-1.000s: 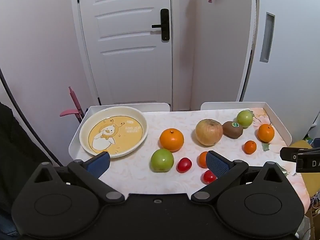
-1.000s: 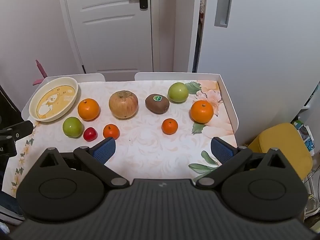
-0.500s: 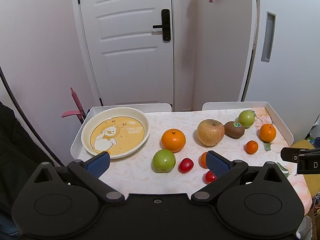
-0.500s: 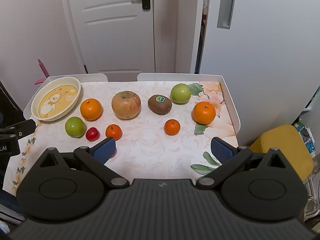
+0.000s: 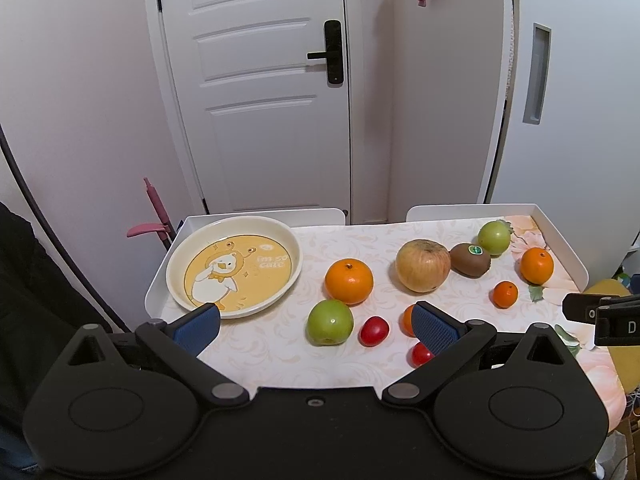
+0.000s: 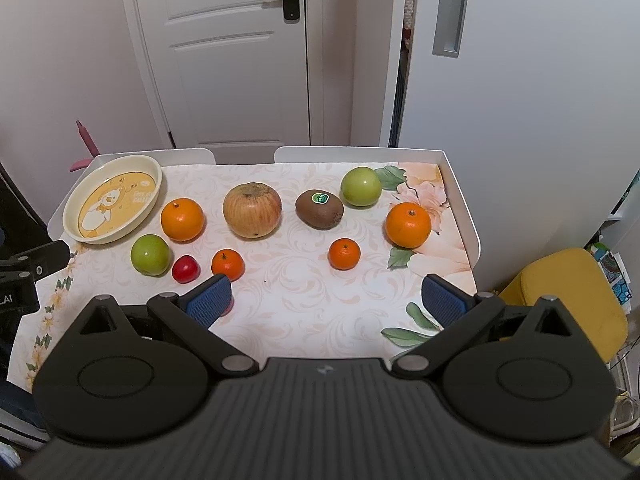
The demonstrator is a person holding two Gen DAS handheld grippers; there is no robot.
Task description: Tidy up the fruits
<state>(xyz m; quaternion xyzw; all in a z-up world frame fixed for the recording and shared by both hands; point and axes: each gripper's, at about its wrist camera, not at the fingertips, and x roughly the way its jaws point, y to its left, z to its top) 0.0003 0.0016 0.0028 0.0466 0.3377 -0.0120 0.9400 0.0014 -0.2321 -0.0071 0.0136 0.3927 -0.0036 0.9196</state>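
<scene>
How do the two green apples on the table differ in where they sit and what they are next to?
The near green apple lies at the left by the duck plate, beside a red tomato. The far green apple lies toward the back right, next to the kiwi and partly on the cloth's printed leaf. The far one looks paler. Both rest loose on the table, ungripped.

Glossy cream ceramic-looking plate with a printed yellow duck (image 6: 116, 204): smooth glaze. Fuzzy matt brown kiwi (image 6: 319, 209) bears a shiny green sticker. Round green apple (image 5: 330, 322) waxy, with highlight; large orange (image 6: 408, 225) finely dimpled. Floral table covering (image 6: 288, 300) smooth, faint sheen. Blue gripper pads (image 6: 209, 300) ribbed and rubbery-looking; black gripper bodies matt plastic.
</scene>
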